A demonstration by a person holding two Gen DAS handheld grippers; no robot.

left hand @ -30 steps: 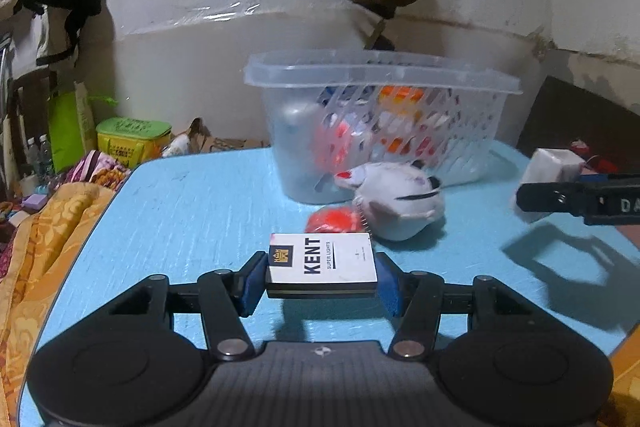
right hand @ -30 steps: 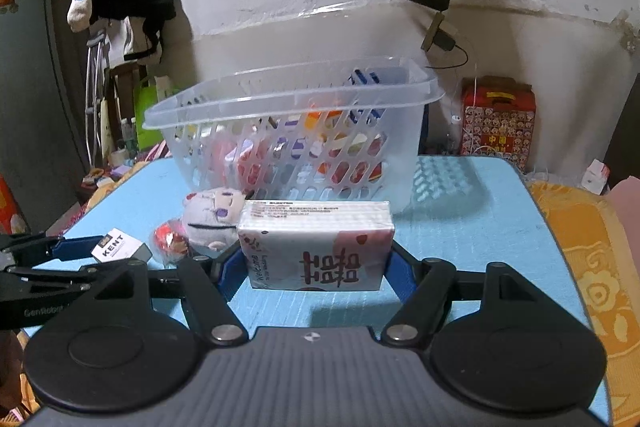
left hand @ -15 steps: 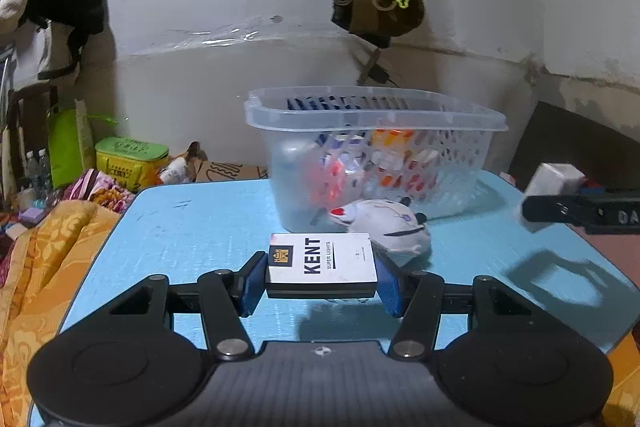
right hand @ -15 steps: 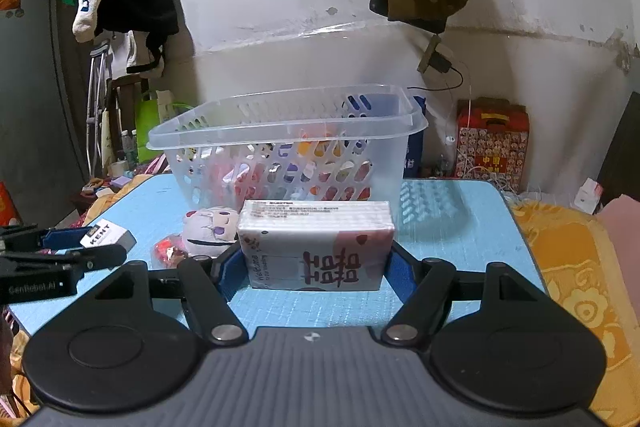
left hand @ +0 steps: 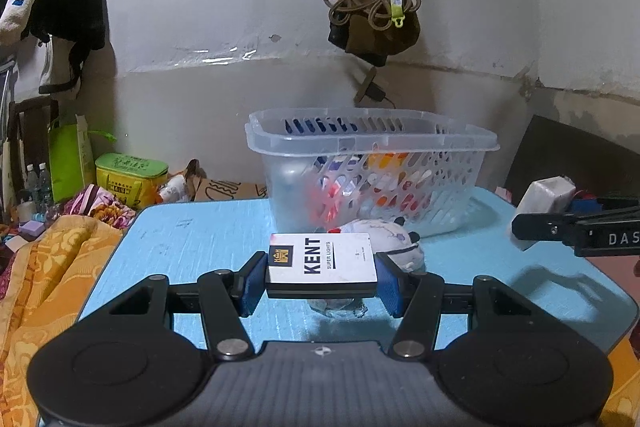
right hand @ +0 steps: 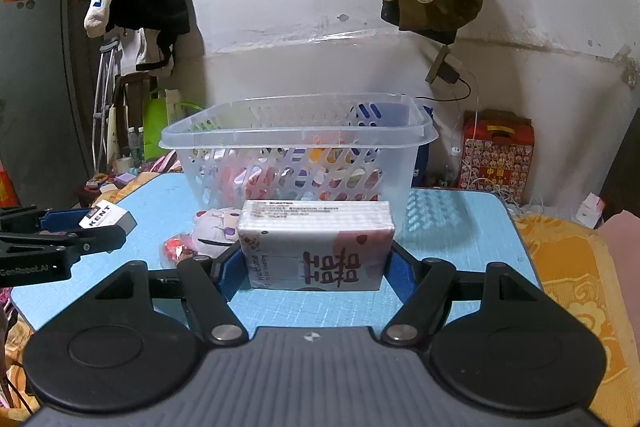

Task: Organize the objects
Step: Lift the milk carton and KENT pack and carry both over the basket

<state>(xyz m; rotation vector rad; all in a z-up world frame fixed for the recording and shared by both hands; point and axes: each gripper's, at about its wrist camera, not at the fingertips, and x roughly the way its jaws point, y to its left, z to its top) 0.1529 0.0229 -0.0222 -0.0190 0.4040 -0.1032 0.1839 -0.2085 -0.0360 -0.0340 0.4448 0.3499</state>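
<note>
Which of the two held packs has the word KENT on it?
The cigarette pack in the left gripper; the right gripper holds a tissue pack.

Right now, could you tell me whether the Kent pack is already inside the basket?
No, the Kent pack is clamped in the left gripper, short of the basket.

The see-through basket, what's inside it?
Through the basket walls show blurry red, orange and blue things, piled low. What they are stays unclear; the holes and cloudy plastic hide their shapes.

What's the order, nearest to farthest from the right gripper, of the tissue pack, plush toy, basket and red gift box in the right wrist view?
1. Tissue pack: clamped in the right gripper.
2. Plush toy: just ahead, left.
3. Basket: behind both, centre.
4. Red gift box: beyond the table, right.
</note>
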